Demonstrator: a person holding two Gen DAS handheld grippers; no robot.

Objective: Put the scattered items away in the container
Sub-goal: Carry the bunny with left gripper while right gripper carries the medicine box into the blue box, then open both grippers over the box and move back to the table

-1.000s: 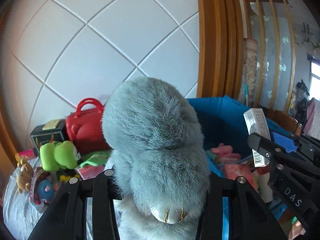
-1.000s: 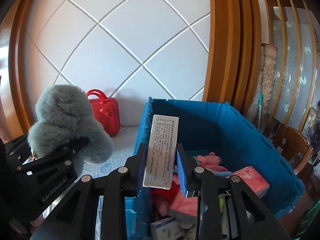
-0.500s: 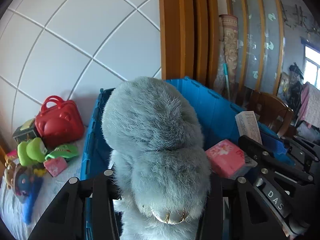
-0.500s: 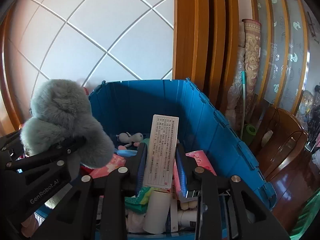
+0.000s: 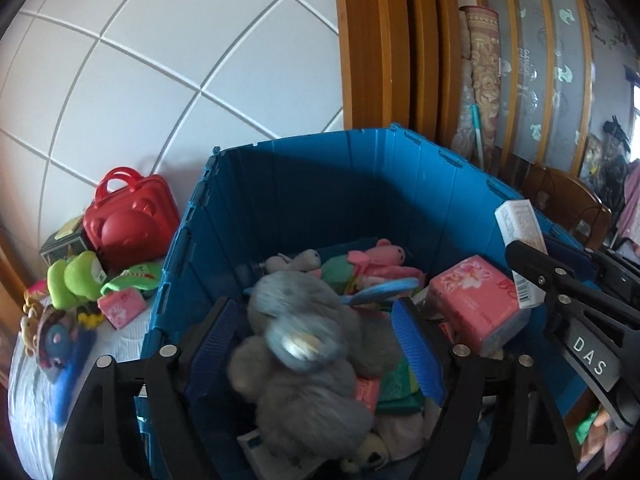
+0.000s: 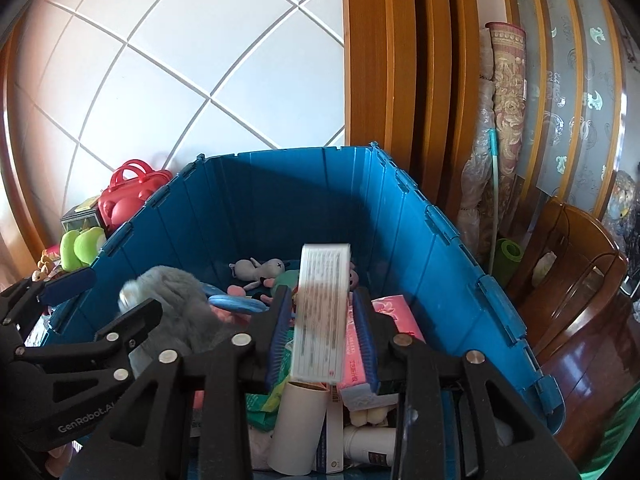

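Grey furry plush toy (image 5: 304, 364), motion-blurred, lies among the contents of the blue crate (image 5: 320, 184), between the widely spread blue pads of the left tool (image 5: 316, 344), apparently touching neither. White printed box (image 6: 322, 314), also blurred, stands upright between the pads of the right tool (image 6: 322, 336), which look parted beside it; contact cannot be told. Both tools point into the crate from above its near rim. Outside, left of the crate: red case (image 5: 130, 220), green plush (image 5: 74, 276).
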